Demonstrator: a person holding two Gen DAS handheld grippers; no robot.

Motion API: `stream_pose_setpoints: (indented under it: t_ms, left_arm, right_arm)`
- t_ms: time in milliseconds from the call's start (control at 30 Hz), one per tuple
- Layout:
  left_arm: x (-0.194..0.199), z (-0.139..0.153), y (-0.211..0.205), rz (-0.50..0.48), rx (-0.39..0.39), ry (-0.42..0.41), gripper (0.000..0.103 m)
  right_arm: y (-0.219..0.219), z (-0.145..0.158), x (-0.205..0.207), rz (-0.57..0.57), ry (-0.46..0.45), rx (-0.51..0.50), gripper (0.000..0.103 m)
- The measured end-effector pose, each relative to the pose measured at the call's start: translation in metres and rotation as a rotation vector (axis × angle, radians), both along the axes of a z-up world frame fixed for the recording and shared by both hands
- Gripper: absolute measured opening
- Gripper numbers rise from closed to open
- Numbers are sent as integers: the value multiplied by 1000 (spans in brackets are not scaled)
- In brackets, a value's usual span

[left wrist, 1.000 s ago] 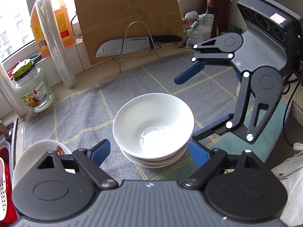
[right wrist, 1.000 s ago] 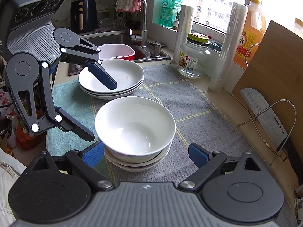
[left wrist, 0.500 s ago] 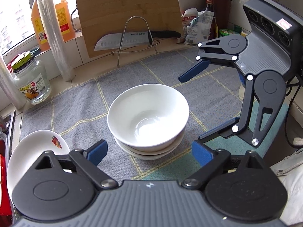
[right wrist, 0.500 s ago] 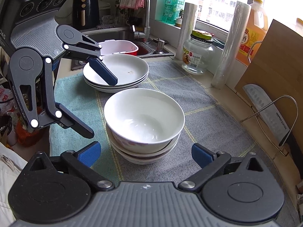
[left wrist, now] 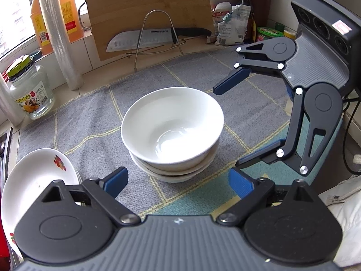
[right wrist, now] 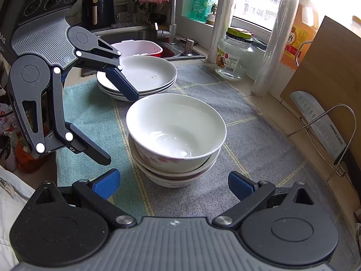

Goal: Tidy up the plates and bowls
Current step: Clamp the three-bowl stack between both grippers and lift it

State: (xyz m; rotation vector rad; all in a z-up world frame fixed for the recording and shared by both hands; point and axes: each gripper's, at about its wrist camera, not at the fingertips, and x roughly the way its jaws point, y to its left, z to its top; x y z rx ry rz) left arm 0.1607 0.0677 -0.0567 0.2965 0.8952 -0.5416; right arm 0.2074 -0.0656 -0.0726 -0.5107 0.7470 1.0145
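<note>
Both hand-held grippers (left wrist: 178, 181) (right wrist: 173, 184) gape beside stacked bowls (right wrist: 176, 133).

knife (left wrist: 144, 39) in wire rack (left wrist: 155, 33) | cutting board (left wrist: 144, 4) behind | glass jar (right wrist: 234, 55) | oil bottle (right wrist: 301, 27)

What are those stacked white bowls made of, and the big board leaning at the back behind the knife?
The stacked bowls look like glazed ceramic or porcelain: glossy white, with bright window reflections inside and a faint floral print on the outside. Melamine can't be ruled out. The board looks like bamboo or wood: tan, matte, with fine parallel grain lines.
</note>
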Motion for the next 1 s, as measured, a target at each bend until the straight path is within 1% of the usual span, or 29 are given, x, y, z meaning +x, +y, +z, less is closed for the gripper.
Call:
stream_pose_setpoints:
  t_ms: [167,400,567,733,833,1000]
  left_arm:
    - [1,-5,7,-27,-8,9,96]
    - [9,-15,19,-87,-17,35,96]
    - [17,-25,25,-94,-27,52,96]
    - [26,-35,25,-73,-38,79,96]
    - [31,-40,23,-61,-24,86,95]
    - [37,-38,14,-109,10,69,95]
  right_arm:
    - [5,-4,0,-22,0,-19,103]
    - [16,-14,-2,-94,11,-46,103]
    - [22,-21,-5,-128,23,-79,103]
    - [24,-29,-4,-129,36,-106,103]
    - [22,-34,2,-114,51,-106,103]
    - [23,-38,14,-51,68,-101,102]
